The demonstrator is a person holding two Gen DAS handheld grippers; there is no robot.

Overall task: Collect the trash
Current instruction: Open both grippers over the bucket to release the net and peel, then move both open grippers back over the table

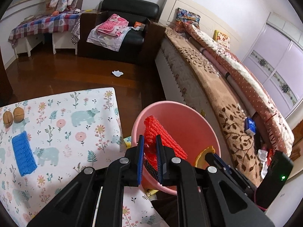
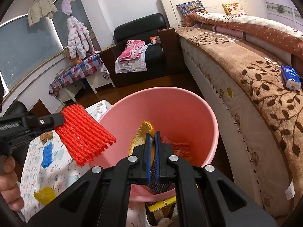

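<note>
1. Two grippers over one pink bin (image 2: 189, 109), which stands between the counter (image 1: 62, 102) and the bed (image 2: 255, 71).
2. Left gripper (image 1: 149, 141): fingers nearly closed, pinching a red foam net (image 2: 85, 134); the net hangs above the bin's near-left rim.
3. Right gripper (image 2: 153, 138): fingers closed on an orange peel (image 2: 144, 130), held inside the bin's mouth.
4. Bin contents: red wrappers (image 2: 181, 147) at the bottom.
5. Counter, floral cloth: one blue foam net (image 1: 23, 153), lying flat; two walnuts (image 1: 13, 116) side by side at the far edge; one yellow scrap (image 2: 44, 194), near the person's hand (image 2: 9, 179).
6. Floor (image 1: 75, 70): one white scrap (image 1: 117, 73), well apart from the bin.
7. Bed: one blue tissue pack (image 2: 290, 77) on the brown blanket.
</note>
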